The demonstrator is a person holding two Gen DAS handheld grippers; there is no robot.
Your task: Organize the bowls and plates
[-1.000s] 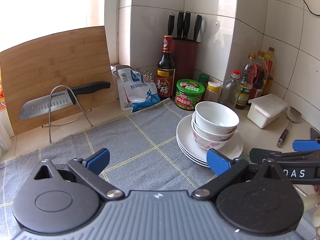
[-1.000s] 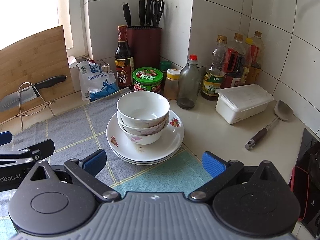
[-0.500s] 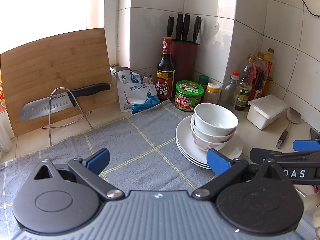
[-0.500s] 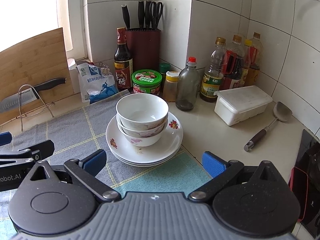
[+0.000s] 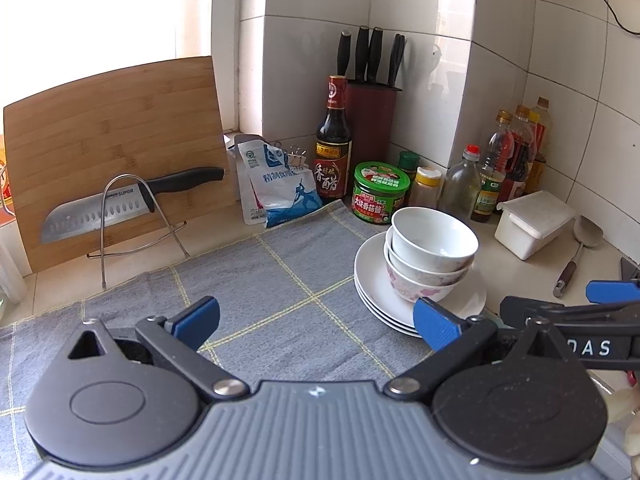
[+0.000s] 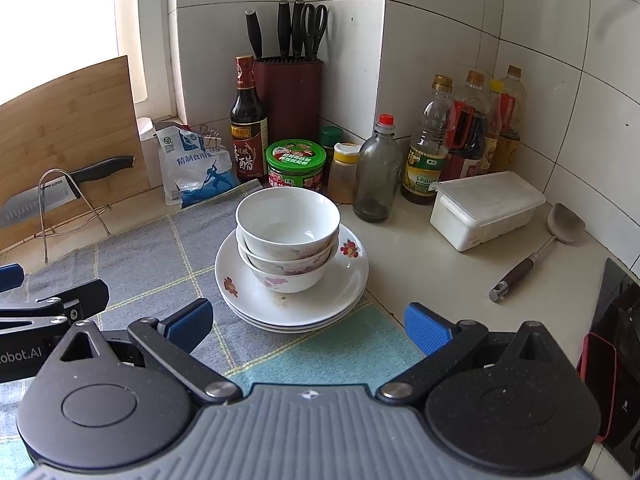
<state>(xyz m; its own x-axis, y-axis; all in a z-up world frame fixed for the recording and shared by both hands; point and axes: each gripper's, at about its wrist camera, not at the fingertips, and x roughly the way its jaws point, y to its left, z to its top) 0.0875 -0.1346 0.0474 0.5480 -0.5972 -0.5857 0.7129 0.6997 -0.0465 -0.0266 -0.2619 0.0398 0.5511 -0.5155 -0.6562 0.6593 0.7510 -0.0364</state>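
Bowls, three white ceramic ones [image 6: 288, 236] nested one inside another, sit on a stack of white floral-edged plates [image 6: 292, 300], and that pile lies straight ahead of my right gripper [image 6: 308, 322], just beyond its blue pads and roughly centred between them. From my left gripper [image 5: 316, 322] the same pile lies ahead and off to the right, past its right pad, so I judge the right hand to be the better aligned of the two. Both grippers are released, jaws spread wide with nothing between them, and they hover side by side above the grey checked cloth [image 5: 256, 280] covering the surface. The plates rest at the cloth's right edge, where the pale surface [image 6: 420, 248] begins. Being round, the pile has no long axis; its rims face up. Stacked like this, it fits either dishes gathered already or a pile waiting to be sorted apart, so I name no move.
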